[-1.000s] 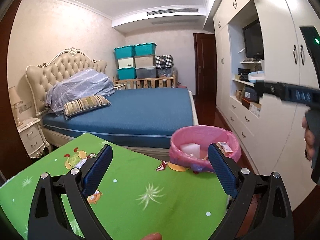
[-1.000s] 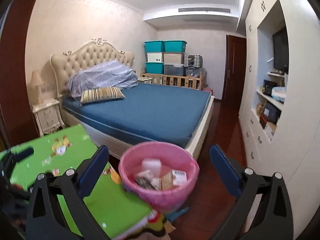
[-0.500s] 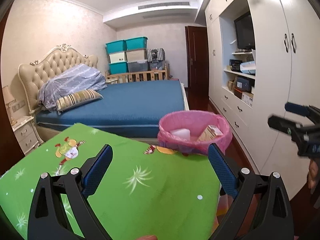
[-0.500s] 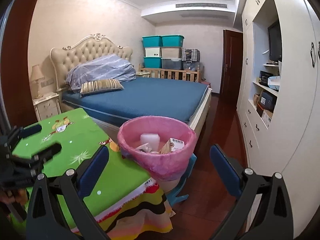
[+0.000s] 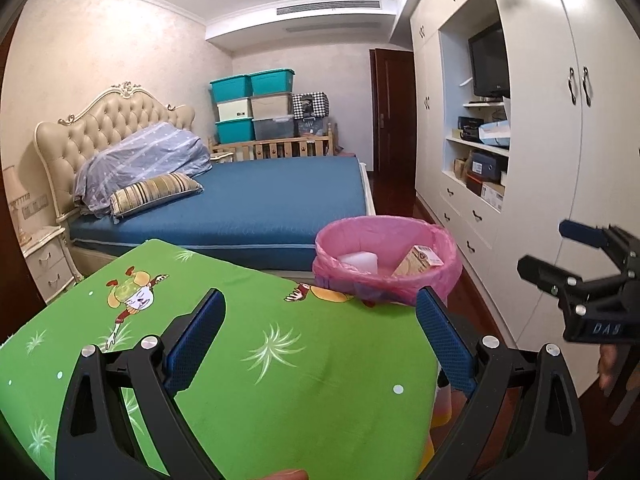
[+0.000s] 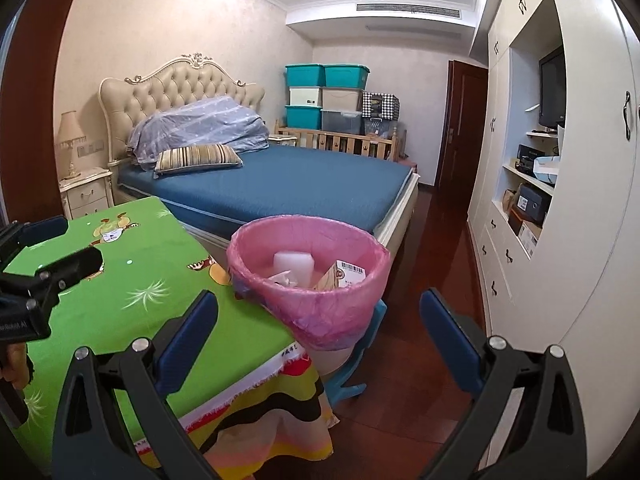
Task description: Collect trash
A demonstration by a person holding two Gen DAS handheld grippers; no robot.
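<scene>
1. Both claws hang released and empty: the left gripper [image 5: 320, 334] over the green tablecloth [image 5: 256, 360] at lower frame, the right gripper [image 6: 320, 334] lower centre — spread wide.
2. The pink-lined bin [image 6: 308, 276] sits centre frame, just off the table's far corner, holding a white block [image 6: 293, 262] and a small carton [image 6: 342, 274].
3. No loose trash shows on the cloth — collection looks nearly complete.
4. Best practice: sweep the cloth and floor slowly, jaws wide, before reaching again.

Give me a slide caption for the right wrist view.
Open right gripper faces a pink-lined trash bin holding a white block and carton, beside the green table.
</scene>
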